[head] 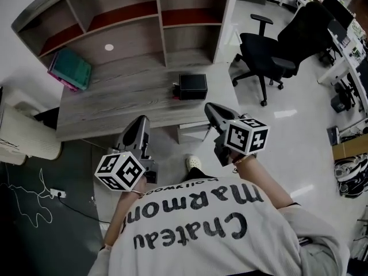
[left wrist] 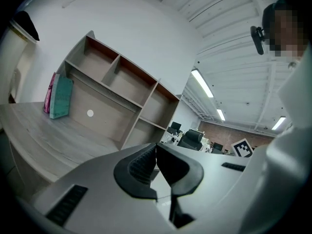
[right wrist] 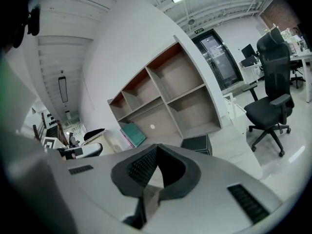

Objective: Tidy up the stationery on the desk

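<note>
Stationery in sight is a black box (head: 192, 86) and teal folders (head: 70, 69); the left hand-held gripper (left wrist: 156, 149) and right hand-held gripper (right wrist: 156, 151), clenched empty, should open before reaching.

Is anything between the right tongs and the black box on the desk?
Nothing visible. The right tongs, shut and empty, hang near the front edge of the desk; only bare desk top lies between them and the black box.
</note>
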Motion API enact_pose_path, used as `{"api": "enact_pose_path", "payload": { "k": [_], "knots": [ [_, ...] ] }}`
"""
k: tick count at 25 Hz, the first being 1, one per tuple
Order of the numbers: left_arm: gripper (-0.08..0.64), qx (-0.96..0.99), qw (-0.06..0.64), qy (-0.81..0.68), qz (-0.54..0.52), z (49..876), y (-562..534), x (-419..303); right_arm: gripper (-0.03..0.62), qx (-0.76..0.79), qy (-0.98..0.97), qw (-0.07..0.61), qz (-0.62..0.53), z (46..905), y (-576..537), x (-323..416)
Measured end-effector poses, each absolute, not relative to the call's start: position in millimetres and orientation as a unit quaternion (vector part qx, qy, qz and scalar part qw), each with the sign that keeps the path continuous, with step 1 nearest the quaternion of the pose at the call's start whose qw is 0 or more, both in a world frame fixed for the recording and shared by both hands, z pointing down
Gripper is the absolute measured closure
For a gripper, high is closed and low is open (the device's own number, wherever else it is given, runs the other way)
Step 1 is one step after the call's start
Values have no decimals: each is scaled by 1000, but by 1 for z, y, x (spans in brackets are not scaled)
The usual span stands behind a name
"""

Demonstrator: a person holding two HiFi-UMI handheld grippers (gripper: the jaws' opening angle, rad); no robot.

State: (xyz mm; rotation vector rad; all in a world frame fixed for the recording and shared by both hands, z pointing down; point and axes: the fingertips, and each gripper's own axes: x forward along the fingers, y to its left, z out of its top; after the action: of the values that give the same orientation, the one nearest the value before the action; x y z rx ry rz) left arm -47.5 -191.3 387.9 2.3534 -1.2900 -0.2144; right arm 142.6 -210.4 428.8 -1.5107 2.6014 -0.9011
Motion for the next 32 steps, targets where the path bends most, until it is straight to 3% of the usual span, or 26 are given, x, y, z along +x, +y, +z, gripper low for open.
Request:
{"api": "enact_pose_path", "payload": {
  "k": [15, 22, 24, 27, 29, 32],
  "knots": [
    [544, 812, 243, -525, -75, 405, -308, -47, 574, -414, 852, -54, -317, 463, -354, 146],
    [545, 784, 268, -553, -85, 427, -330, -59, 571, -355, 867, -117, -329, 489, -389, 135],
    [545, 779, 272, -558, -87, 430, -333, -61, 523, -328, 878, -143, -319, 494, -395, 128],
    [543, 771, 271, -569, -88, 432, -333, -66, 336, -257, 899, -194, -297, 502, -396, 115],
    [545, 764, 272, -579, -90, 434, -331, -74, 288, -216, 909, -239, -264, 508, -396, 107],
    [543, 750, 278, -593, -92, 439, -328, -86, 267, -171, 913, -308, -207, 520, -400, 98]
  ]
}}
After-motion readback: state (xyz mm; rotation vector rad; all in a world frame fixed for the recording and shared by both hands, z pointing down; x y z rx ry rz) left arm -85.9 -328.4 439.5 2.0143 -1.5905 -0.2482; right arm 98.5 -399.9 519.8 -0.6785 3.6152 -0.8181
